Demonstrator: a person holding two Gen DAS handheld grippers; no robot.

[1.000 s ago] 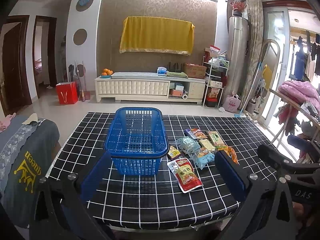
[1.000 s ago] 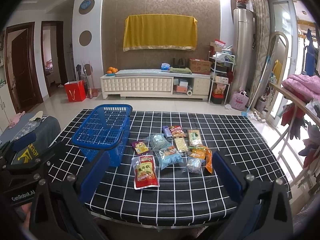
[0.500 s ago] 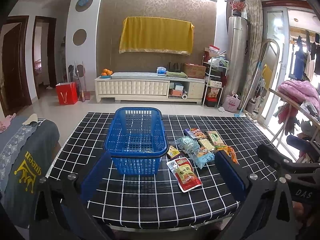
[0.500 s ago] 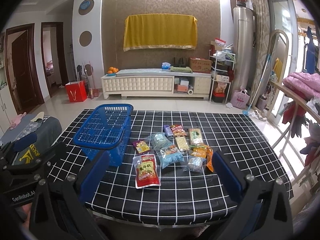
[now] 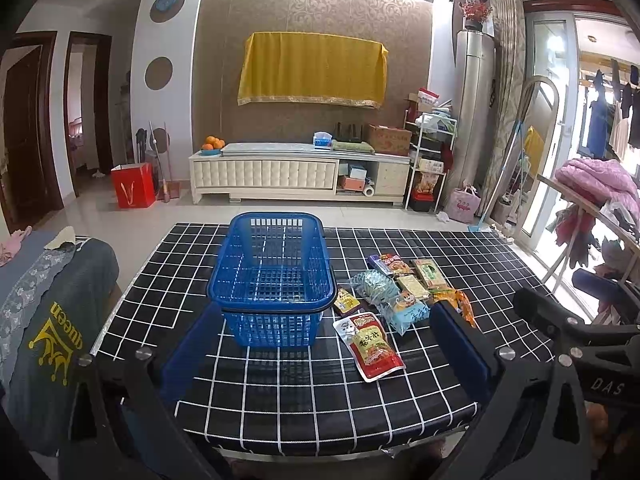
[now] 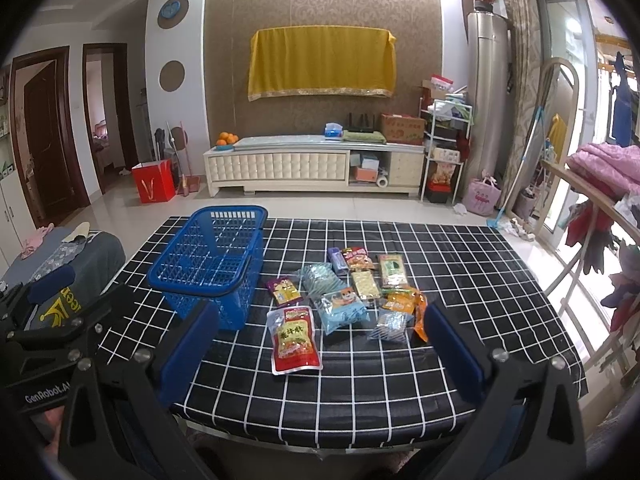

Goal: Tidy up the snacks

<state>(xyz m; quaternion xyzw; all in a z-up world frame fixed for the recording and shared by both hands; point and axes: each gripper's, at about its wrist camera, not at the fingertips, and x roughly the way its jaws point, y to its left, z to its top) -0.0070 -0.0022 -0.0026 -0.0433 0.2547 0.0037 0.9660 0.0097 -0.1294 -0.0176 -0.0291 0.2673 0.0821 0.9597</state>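
left wrist view: the left gripper hangs spread and empty over the near table edge, facing the blue plastic lattice basket at 12 o'clock, its long axis running away (nothing in it yet).

right wrist view: the right gripper gapes empty too, likely lining up on the red flat snack pouch, lengthwise toward 12, nearest of the packets lying just right of the basket.
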